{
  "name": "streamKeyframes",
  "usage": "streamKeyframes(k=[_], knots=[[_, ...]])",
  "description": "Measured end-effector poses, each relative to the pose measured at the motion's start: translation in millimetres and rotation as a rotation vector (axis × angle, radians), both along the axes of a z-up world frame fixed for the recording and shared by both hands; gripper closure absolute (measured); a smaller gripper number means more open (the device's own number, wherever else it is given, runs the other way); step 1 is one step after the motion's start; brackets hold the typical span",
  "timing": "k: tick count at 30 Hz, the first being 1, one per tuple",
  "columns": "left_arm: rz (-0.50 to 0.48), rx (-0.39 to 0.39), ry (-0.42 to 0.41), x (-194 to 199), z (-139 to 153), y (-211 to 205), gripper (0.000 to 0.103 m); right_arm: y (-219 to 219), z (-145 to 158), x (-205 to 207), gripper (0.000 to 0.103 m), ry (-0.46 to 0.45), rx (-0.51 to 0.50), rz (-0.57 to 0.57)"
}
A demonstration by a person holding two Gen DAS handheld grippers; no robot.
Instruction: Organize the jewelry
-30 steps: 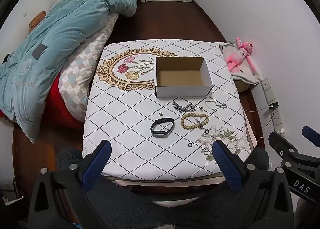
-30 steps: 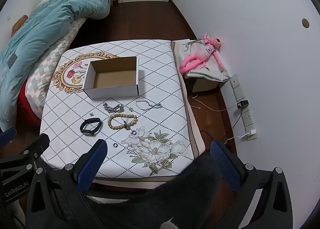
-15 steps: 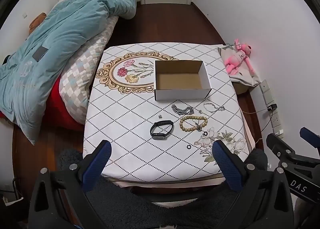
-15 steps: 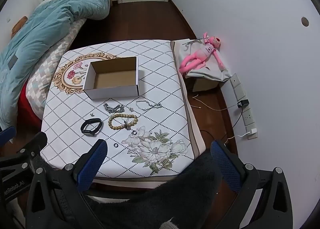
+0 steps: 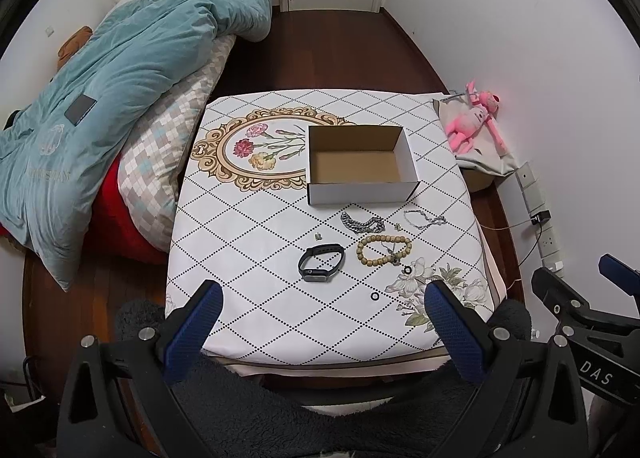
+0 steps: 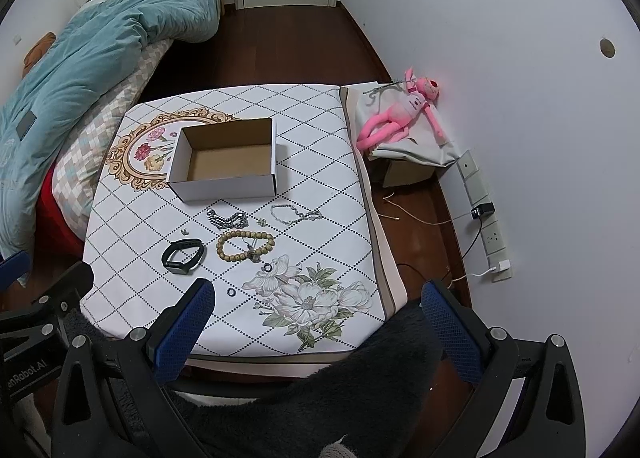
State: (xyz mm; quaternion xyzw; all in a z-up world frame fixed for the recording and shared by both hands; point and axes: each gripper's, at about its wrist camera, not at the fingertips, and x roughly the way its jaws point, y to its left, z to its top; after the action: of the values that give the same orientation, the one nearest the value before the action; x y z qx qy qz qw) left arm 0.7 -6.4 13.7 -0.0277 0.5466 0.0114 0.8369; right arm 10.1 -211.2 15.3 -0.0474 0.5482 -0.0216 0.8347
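Both grippers, left (image 5: 320, 322) and right (image 6: 318, 318), hang apart and empty near the table (image 5: 248, 242); jewelry – watch (image 5: 321, 262), bead bracelet (image 5: 383, 251), chains (image 5: 362, 223) – lies near the open box (image 5: 362, 164), likely awaiting sorting.

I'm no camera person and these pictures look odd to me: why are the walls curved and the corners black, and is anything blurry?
Left wrist view: fisheye lens bends the walls and table edges, blacks out the corners; cardboard box and wooden bead bracelet look sharp under soft, even light. Right wrist view: same bending; pink plush toy throws a reddish tint on the wall; no glare visible.
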Motion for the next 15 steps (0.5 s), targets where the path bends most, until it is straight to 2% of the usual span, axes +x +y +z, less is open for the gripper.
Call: streamKeyframes(k=[7,15], knots=[[0.0,-0.002,-0.001,1,2,0,0.0,-5,14,2,0.0,-0.008,0.0,0.002],[0.001,-0.004,0.0,1,3,-1,0.0,-4,12,1,0.0,-0.01,0.001,0.002]])
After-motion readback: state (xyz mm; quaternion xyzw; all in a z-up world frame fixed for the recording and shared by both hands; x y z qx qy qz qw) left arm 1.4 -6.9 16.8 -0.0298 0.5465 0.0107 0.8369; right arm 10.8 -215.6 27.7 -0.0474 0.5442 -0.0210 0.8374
